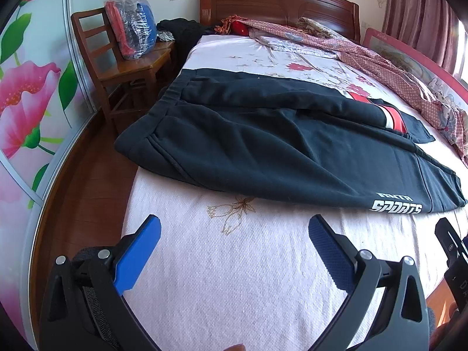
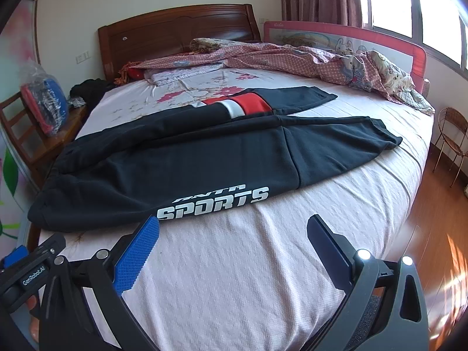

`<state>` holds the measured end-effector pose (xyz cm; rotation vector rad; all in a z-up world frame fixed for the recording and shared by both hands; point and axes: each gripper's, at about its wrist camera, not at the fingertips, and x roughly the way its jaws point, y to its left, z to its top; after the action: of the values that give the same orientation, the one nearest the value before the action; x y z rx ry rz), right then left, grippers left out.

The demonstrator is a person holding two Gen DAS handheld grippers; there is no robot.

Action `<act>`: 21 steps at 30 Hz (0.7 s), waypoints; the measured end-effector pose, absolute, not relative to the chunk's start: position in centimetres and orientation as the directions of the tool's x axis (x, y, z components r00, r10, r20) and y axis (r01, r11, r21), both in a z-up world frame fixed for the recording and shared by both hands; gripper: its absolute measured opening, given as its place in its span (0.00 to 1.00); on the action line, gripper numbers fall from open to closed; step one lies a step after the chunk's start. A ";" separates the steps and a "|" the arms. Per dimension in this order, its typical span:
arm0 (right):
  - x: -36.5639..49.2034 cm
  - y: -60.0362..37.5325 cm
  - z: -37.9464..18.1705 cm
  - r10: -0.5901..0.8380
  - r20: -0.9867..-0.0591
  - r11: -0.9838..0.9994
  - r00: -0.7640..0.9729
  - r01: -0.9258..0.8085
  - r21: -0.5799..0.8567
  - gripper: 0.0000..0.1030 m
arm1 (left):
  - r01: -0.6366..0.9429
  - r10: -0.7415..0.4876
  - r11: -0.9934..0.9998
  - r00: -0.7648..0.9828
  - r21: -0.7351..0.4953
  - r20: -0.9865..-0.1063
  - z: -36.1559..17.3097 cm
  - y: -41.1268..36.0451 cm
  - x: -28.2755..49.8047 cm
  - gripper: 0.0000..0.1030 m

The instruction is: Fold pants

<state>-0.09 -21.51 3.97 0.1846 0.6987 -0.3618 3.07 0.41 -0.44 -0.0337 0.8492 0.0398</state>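
Note:
Black sweatpants [image 1: 263, 146] lie spread flat across the bed, waistband to the left, legs to the right, with white "SPORTS" lettering on the near leg and a red and white band on the far leg. They also show in the right wrist view [image 2: 204, 158]. My left gripper [image 1: 234, 228] is open and empty, hovering over bare sheet in front of the pants. My right gripper [image 2: 232, 228] is open and empty, just in front of the lettering. The left gripper's body [image 2: 26, 266] shows at the right wrist view's left edge.
The bed has a pink sheet [image 1: 234, 278] and a wooden headboard [image 1: 278, 0]. A rumpled checked quilt [image 2: 292, 58] lies at the far side by a red guard rail [image 2: 380, 41]. A wooden chair [image 1: 122, 67] with a plastic bag stands left. A wire chair [image 2: 450, 134] stands right.

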 end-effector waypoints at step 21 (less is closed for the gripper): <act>-0.2 -21.4 3.6 -0.260 -0.663 0.923 0.702 0.383 0.043 0.97 | -0.033 -0.029 0.997 0.651 -0.067 -0.759 -0.6 1.2 3.8 0.98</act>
<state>-0.17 -21.37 3.61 0.1830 0.7081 -0.3602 3.78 1.17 -0.63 -0.0769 0.8621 0.0023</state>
